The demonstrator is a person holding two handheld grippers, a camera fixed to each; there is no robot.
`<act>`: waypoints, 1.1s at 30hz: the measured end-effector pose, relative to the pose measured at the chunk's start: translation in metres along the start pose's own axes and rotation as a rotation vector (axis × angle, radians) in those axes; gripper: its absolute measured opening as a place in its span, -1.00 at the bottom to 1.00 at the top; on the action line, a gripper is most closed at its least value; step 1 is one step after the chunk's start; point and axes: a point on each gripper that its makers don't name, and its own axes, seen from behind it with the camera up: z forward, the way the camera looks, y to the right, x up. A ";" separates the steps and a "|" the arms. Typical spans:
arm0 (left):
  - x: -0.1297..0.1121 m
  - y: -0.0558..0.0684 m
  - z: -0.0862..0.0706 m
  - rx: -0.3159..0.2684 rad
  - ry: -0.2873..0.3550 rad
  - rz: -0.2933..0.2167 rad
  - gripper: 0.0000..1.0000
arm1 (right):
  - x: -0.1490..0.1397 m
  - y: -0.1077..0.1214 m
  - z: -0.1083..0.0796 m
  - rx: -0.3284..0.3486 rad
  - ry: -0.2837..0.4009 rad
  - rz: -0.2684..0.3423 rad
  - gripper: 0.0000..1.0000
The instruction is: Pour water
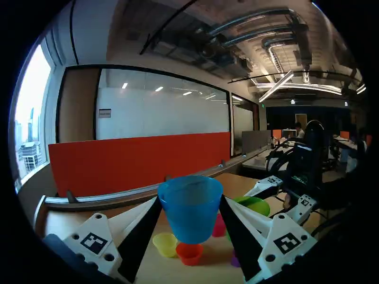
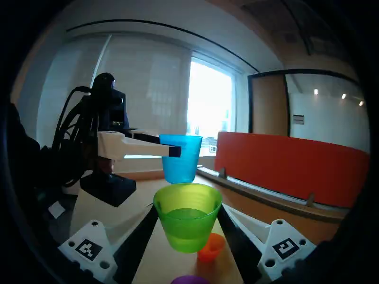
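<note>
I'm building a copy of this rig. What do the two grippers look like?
The left gripper and right gripper match: white plastic, wedge-shaped jaws lined in black, with a black-and-white square marker at each jaw's base. In the right gripper view, black cables loop behind the left gripper's dark body.

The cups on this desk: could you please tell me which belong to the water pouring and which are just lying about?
In use: blue cup in the left gripper; green cup, part-filled, in the right gripper.
Lying about: small yellow cup, small orange cup, pink cup, purple cup.
</note>
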 end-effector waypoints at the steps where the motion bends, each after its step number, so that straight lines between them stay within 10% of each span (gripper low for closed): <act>1: -0.001 -0.001 0.000 0.002 -0.004 -0.001 0.70 | 0.000 0.000 0.000 0.000 -0.001 -0.001 0.77; 33: -0.061 -0.019 -0.017 0.015 -0.176 0.030 0.70 | -0.010 -0.001 -0.001 0.018 -0.062 0.039 0.77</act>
